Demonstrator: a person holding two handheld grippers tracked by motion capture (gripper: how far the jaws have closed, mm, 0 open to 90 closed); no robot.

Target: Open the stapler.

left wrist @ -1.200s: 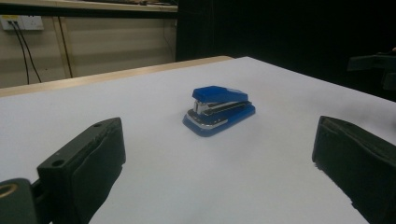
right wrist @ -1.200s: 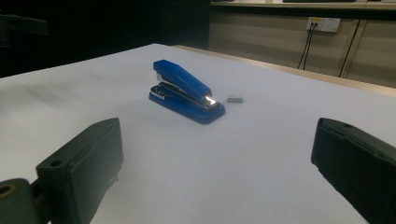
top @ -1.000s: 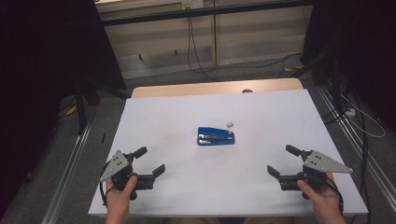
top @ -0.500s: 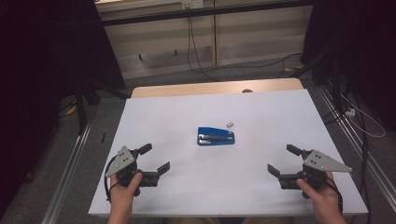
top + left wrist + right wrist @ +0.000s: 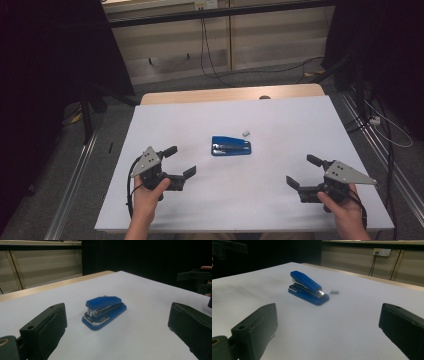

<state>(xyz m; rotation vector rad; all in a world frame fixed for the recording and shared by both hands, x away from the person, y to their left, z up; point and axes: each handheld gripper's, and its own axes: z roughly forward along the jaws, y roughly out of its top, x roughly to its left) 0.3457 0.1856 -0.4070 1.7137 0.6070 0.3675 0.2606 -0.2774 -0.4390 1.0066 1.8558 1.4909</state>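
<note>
blue stapler (image 5: 230, 146) on table, well ahead of both grippers' wide-open, empty jaws

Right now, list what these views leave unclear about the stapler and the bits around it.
- Small grey block beside the blue metal stapler: too small in the high view and right gripper view to identify.
- Same block in the left gripper view: almost wholly hidden behind the stapler.
- Stapler's loading: magazine interior closed, staples unseen.
- Left gripper fingers: cut off by the bottom edge.
</note>
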